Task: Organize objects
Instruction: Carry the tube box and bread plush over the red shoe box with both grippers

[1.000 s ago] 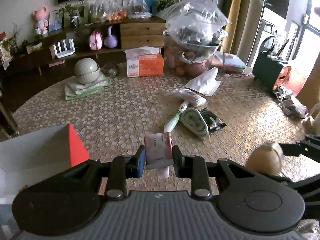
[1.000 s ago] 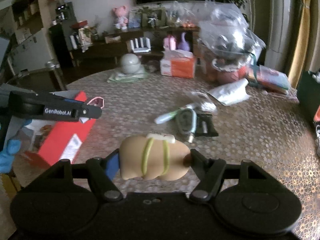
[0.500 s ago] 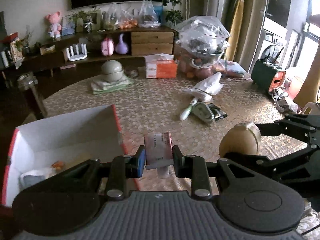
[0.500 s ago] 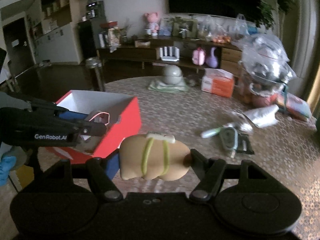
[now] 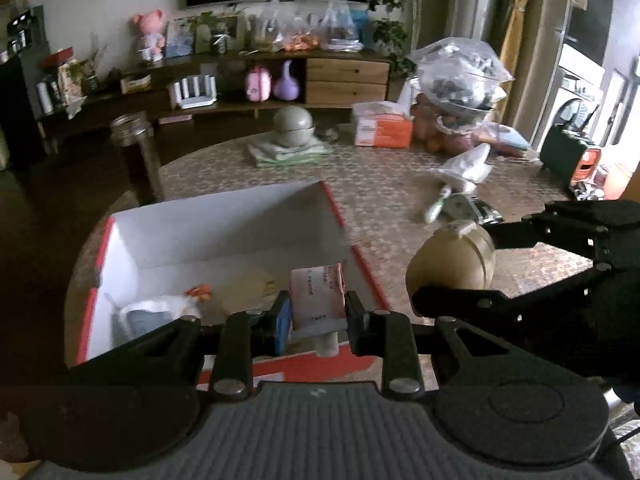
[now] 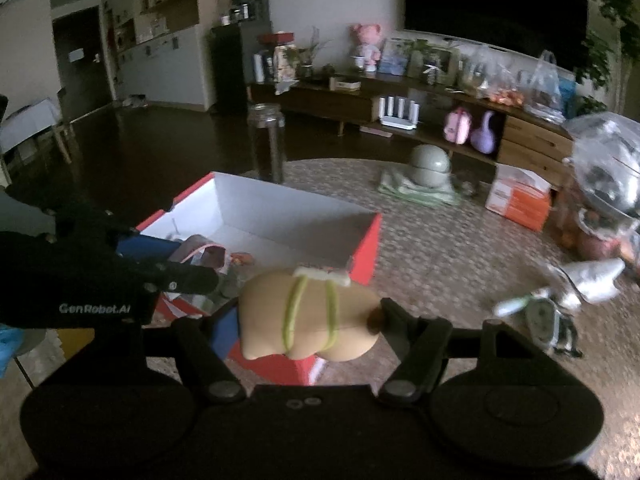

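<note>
L hand-held gripper: grips pink tube | over red box

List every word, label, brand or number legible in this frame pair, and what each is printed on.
"GenRobot.AI": white lettering on the black body of the left hand-held gripper, seen in the right wrist view.
Pink squeeze tube held in the left hand-held gripper: dark printed lines, too small and blurred to read.
Orange and white tissue box on the patterned round table: print blurred, unreadable.
Nothing else is legible.
</note>
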